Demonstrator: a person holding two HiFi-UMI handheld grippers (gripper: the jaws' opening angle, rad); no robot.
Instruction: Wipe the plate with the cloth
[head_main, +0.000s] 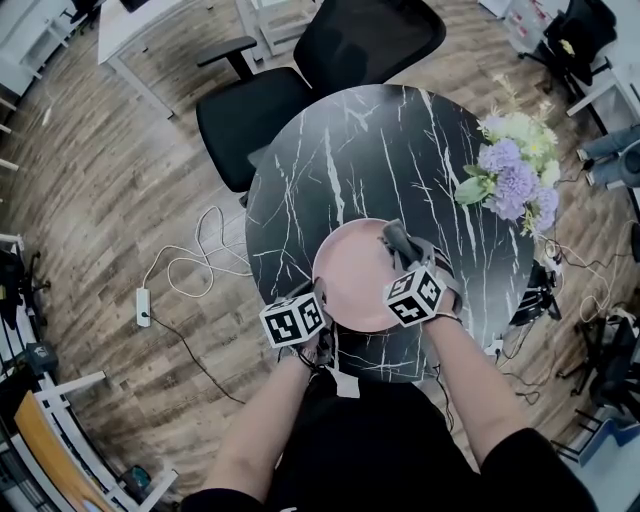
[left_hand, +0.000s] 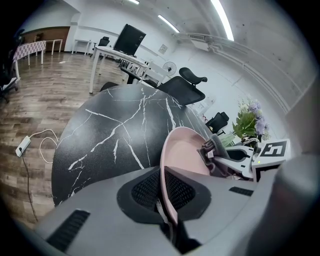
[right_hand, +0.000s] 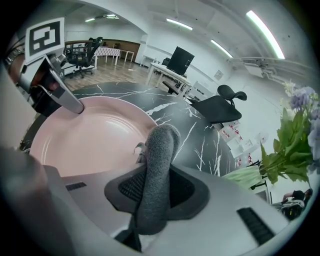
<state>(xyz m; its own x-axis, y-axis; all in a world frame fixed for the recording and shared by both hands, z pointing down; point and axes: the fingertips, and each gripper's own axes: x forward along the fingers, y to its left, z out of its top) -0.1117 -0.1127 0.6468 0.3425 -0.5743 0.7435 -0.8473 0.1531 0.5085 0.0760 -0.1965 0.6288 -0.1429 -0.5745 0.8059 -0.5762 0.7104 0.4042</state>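
Both grippers closed on something. Pads of the left gripper (left_hand: 164, 189) almost together, pinching the thin rim of the pink plate (head_main: 352, 272). Pads of the right gripper (right_hand: 157, 189) pressed on a folded grey cloth (right_hand: 159, 160), with the fold sticking up out of the jaws.

Plate over the near part of the black marble table (head_main: 380, 150), just inside its near edge and well apart from the flowers (head_main: 515, 175) at its far right edge. Cloth over the near right of the table, at the plate's right rim. Hard to say whether actually touching the plate or just beside it.

Plate judged stiff, smooth and probably glazed, so likely slippery under the pads and breakable if dropped. Moderate weight for a single-point grip. Best taken at the rim, as now, though apt to pivot under sideways wiping pressure. Cloth judged soft, limp and light. Best gripped low on the bunched fold, leaving a rounded pad free beyond the jaws for rubbing.

Round plate, so no long axis. Hollow face turned upward. Flat on the table or tipped up off it: cannot tell. Long axis of the cloth roll along the right gripper's own line, free end pointing toward the table's far side.
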